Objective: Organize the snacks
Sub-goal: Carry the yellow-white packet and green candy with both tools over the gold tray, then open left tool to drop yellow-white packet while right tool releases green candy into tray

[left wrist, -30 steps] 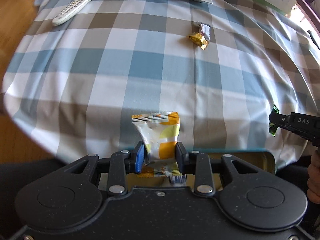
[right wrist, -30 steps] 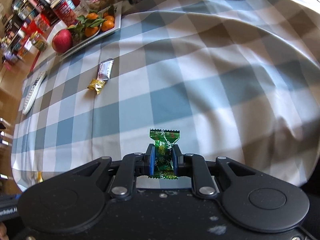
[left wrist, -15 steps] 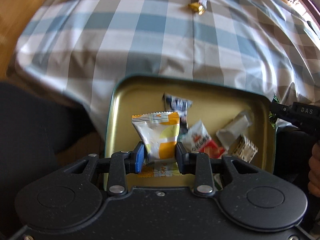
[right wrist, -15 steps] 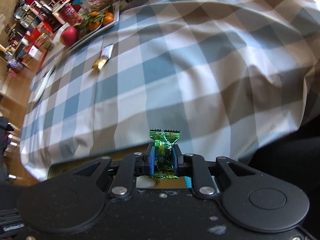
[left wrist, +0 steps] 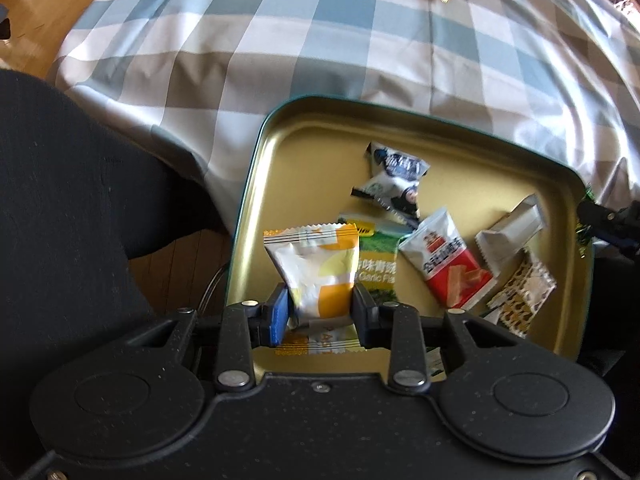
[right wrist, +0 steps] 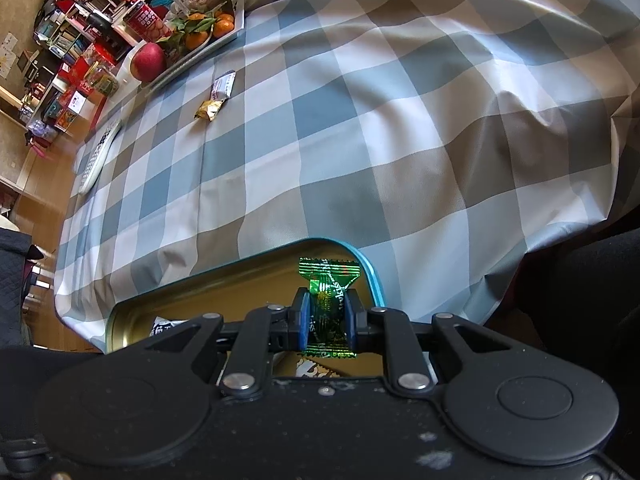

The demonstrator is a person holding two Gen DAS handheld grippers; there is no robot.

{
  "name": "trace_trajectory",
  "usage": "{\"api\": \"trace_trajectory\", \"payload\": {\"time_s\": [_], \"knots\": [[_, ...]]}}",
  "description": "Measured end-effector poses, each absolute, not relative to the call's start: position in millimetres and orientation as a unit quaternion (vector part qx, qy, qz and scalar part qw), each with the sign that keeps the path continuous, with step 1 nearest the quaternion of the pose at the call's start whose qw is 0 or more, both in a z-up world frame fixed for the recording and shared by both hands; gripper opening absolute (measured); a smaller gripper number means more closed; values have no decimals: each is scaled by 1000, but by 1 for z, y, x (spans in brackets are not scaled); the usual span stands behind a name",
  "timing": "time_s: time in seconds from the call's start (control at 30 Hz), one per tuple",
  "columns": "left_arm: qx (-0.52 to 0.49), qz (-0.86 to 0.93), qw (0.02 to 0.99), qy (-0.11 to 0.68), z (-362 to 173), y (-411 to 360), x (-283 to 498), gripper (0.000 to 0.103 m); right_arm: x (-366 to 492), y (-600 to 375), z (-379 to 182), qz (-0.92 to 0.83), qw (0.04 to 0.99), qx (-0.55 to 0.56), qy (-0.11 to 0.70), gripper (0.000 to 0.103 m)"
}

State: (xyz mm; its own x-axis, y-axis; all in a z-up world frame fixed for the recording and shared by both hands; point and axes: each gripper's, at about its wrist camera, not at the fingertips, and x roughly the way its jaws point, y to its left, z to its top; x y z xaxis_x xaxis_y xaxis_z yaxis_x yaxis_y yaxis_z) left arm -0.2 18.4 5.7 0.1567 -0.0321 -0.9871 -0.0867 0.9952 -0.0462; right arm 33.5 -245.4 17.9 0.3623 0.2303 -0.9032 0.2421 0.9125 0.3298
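Observation:
My left gripper point(left wrist: 320, 306) is shut on a white and yellow snack packet point(left wrist: 316, 268) and holds it over the near left part of a gold tin tray point(left wrist: 256, 168) with a teal rim. Several wrapped snacks lie in the tray, among them a red and white packet point(left wrist: 446, 262) and a dark blue one point(left wrist: 394, 178). My right gripper point(right wrist: 325, 316) is shut on a green foil candy point(right wrist: 328, 300) above the tray's right corner point(right wrist: 372, 276). A gold candy point(right wrist: 208, 110) and a white bar point(right wrist: 223, 86) lie on the checked tablecloth point(right wrist: 360, 120).
A fruit tray point(right wrist: 200, 36) with oranges and a red apple stands at the table's far side. A remote control point(right wrist: 98, 156) lies near the table's left edge. Dark clothed legs point(left wrist: 72, 184) are left of the tin. The right gripper's tip point(left wrist: 604, 220) shows at the tin's right rim.
Both grippers pulled back from over the table toward the tin below its edge. The tin has come into view under both, and each still holds its snack.

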Motion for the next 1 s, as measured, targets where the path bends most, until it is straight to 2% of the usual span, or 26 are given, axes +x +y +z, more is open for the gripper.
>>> {"api": "trace_trajectory", "payload": {"time_s": [1.0], "knots": [[-31,4,755,655,0,10,-2,42,38,-242,12,5,787,202,583,22]]}}
